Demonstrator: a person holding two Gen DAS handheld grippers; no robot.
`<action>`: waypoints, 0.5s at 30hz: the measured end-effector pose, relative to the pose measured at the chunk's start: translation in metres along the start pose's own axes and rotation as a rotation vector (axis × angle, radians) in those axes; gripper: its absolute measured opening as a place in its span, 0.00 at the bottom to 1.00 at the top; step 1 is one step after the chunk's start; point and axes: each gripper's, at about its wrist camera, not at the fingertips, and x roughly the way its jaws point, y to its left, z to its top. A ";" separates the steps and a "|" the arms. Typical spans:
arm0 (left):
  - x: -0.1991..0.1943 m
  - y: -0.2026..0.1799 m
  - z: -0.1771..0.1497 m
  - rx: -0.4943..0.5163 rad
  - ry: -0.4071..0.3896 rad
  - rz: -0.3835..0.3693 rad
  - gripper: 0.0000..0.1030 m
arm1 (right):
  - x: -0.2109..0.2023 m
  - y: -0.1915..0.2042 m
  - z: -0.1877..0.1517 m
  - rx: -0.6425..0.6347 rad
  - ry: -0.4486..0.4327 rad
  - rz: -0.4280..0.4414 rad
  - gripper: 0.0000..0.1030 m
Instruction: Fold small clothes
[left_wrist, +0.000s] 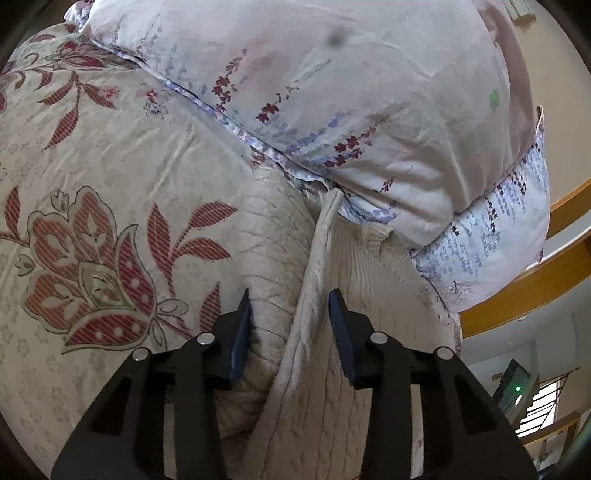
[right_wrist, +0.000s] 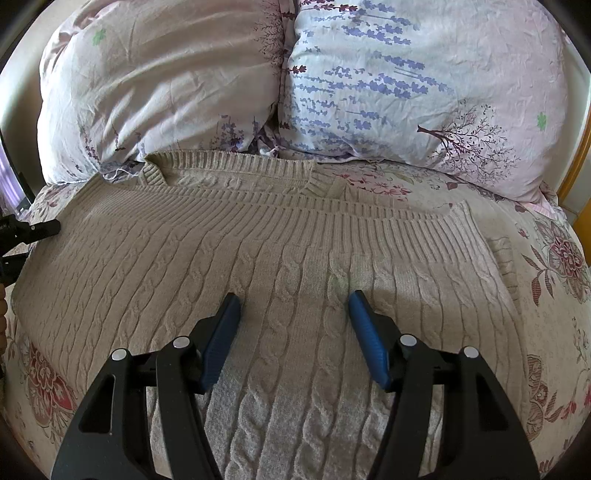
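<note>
The beige cable-knit sweater (right_wrist: 280, 258) lies flat on the bed (right_wrist: 554, 295), already folded once, I judge, since a ribbed hem runs across it below the collar. Its long side goes from my left to my right, and the collar end almost touches the two pillows (right_wrist: 406, 92) at the far side.

My left tool (left_wrist: 288, 306) is at the left edge of the sweater. There a raised fold of the knit (left_wrist: 317, 258) stands up like a ridge and runs away from me, straight between the two fingers. The jaws are half spread. In the left wrist view the pads are close on both sides of the ridge, but I do not see them press it yet — so I judge it is not held.

My right tool (right_wrist: 293, 306) hovers over the middle of the sweater, jaws spread wide, nothing between them; the knit is only underneath. In the right wrist view the tip of the left tool (right_wrist: 44, 227) shows at the far left edge.

So the left hand is the nearer one to a graspable edge — the ridge lies along its fingers, and it needs only to close. The right tool must first go to an edge, because flat cloth under open jaws gives no hold.
</note>
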 end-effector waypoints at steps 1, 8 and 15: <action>0.001 -0.001 0.000 0.002 0.002 0.004 0.32 | 0.000 0.000 0.000 0.000 0.000 0.000 0.62; -0.005 -0.010 0.002 -0.009 -0.006 -0.037 0.18 | 0.001 0.000 0.000 -0.003 0.001 0.000 0.62; -0.028 -0.074 0.007 0.048 -0.056 -0.186 0.15 | -0.002 -0.003 0.002 0.010 0.008 0.033 0.62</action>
